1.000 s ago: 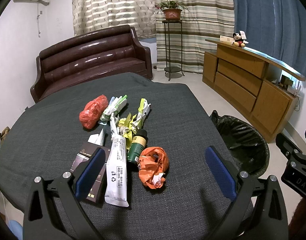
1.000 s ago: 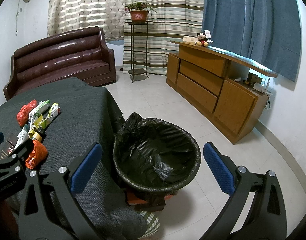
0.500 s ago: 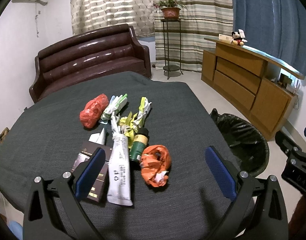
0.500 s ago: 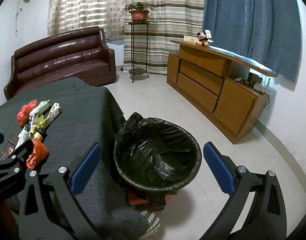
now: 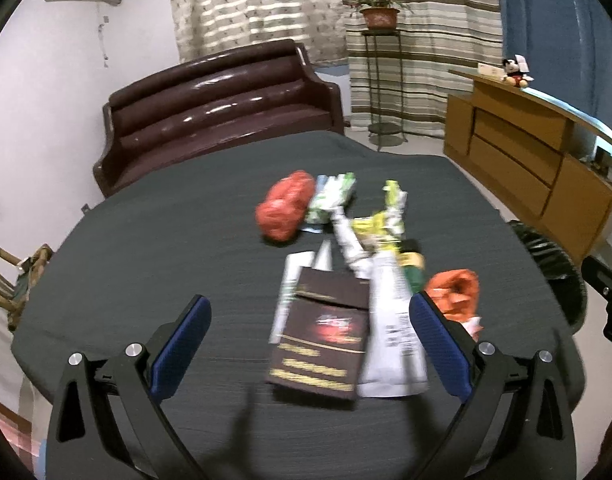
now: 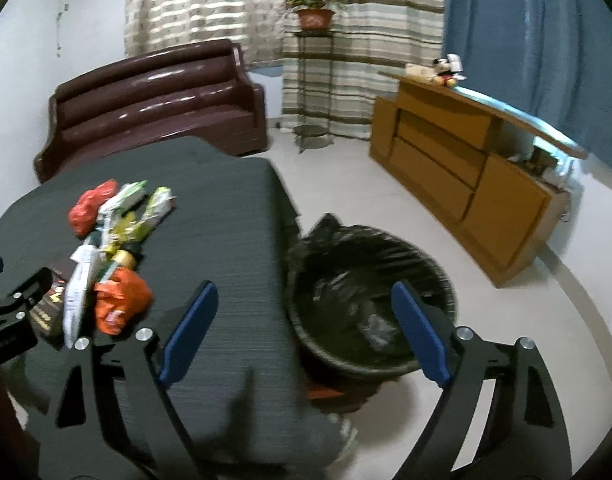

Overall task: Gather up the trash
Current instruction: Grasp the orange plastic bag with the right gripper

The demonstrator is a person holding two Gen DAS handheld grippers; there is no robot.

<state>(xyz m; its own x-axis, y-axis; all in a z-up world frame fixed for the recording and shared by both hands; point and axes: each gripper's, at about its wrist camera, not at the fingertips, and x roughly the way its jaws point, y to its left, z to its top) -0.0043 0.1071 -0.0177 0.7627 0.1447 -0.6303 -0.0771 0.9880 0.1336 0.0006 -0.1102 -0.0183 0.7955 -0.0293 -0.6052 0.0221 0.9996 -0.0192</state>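
Note:
A pile of trash lies on the dark grey table: a red crumpled bag, green-white wrappers, a white tube, a dark brown box, a green bottle and an orange crumpled bag. My left gripper hovers open just short of the box and tube, touching nothing. My right gripper hangs over the table's edge beside the black-lined bin; its jaws are closing with nothing between them. The orange bag sits to its left.
A brown leather sofa stands behind the table. A wooden sideboard runs along the right wall, and a plant stand stands by the curtains. Pale tiled floor surrounds the bin. A folding chair is at the far left.
Both grippers have swung to the left, so the trash pile and the bin sit further right in their views. The right gripper's jaws have narrowed a little. Both views are motion-blurred.

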